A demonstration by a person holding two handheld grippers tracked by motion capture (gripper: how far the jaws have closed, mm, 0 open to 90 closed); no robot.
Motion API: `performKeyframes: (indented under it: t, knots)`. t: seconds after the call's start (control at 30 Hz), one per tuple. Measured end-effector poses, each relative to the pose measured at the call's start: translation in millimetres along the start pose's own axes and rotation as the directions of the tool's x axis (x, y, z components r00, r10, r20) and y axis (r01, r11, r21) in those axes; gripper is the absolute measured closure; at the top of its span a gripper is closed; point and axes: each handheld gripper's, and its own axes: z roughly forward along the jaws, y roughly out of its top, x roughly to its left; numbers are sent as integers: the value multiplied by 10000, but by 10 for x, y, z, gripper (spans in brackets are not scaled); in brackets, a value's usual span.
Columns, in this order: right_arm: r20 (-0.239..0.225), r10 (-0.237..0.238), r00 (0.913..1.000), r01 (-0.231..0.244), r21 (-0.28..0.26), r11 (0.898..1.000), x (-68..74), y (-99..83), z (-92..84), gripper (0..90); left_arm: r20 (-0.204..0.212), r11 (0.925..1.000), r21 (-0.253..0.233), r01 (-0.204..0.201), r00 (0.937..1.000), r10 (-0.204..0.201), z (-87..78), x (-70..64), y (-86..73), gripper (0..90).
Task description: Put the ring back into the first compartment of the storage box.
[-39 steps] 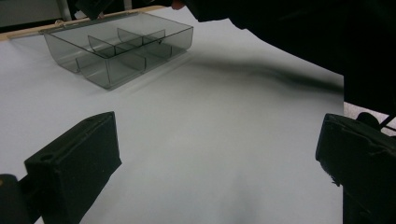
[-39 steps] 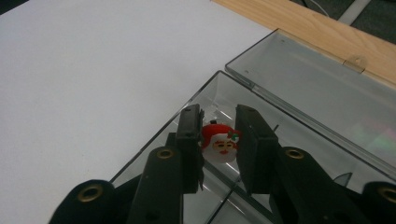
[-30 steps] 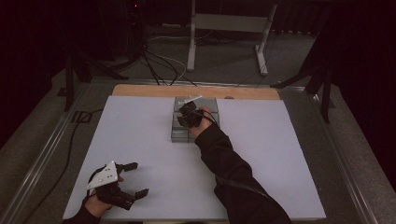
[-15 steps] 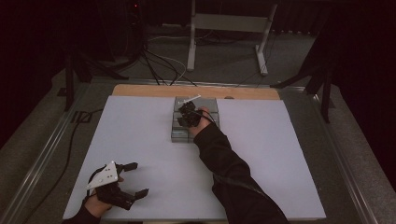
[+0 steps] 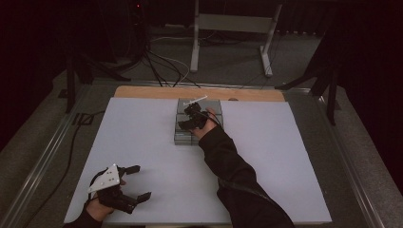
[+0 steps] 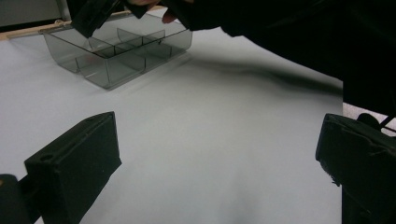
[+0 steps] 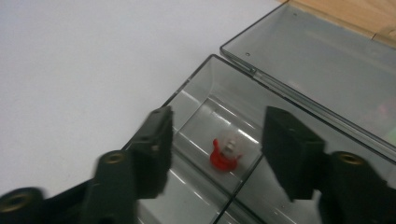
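A smoky clear compartment box (image 5: 183,137) stands on the white mat at the far middle, its lid (image 7: 317,60) folded open behind it. My right gripper (image 5: 192,116) hovers over the box and points down into a compartment. Its jaws have just been opening and stand apart (image 7: 219,142). A small red piece with a white top (image 7: 225,156) lies on the compartment floor below them, free of both pads. My left gripper (image 5: 142,181) rests at the near left of the mat, open with nothing in it (image 6: 217,158). From there the box (image 6: 116,51) shows far off.
The white mat (image 5: 285,156) covers most of the table. A wooden strip (image 5: 142,91) runs along the far edge. Metal stand legs (image 5: 266,52) and cables (image 5: 161,61) lie on the floor beyond. My right sleeve (image 5: 228,166) crosses the middle of the mat.
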Motion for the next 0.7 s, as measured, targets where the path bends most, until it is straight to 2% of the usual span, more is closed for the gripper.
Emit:
performKeyframes:
  t: [0.23,0.27,0.3,0.33,0.43,0.53,0.7]
  knots:
    - [-83,-58,9999,53,-604,9982,24,-24,-185,216,-13,10000,-23,-18,10000,18,0,-1,3,5]
    - [-83,-58,9999,53,-604,9982,24,-24,-185,216,-13,10000,-23,-18,10000,18,0,-1,3,5]
    - [-144,-207,9997,196,-704,9973,28,-33,-216,190,-13,10000,-23,-18,10000,18,0,-1,3,5]
    - [-273,-101,9996,76,-917,9958,29,-45,-267,164,-26,10000,-9,-2,10000,2,2,2,2,5]
    - [-553,-17,9985,-46,-1126,9936,29,-65,-337,140,-14,10000,-5,-12,10000,12,3,2,2,5]
    - [-380,-51,9993,5,-1219,9925,25,-92,-390,140,-25,10000,22,-30,10000,30,7,0,1,5]
    - [-463,-331,9984,268,-1305,9911,8,-135,-499,85,-31,10000,21,-15,10000,15,8,4,1,5]
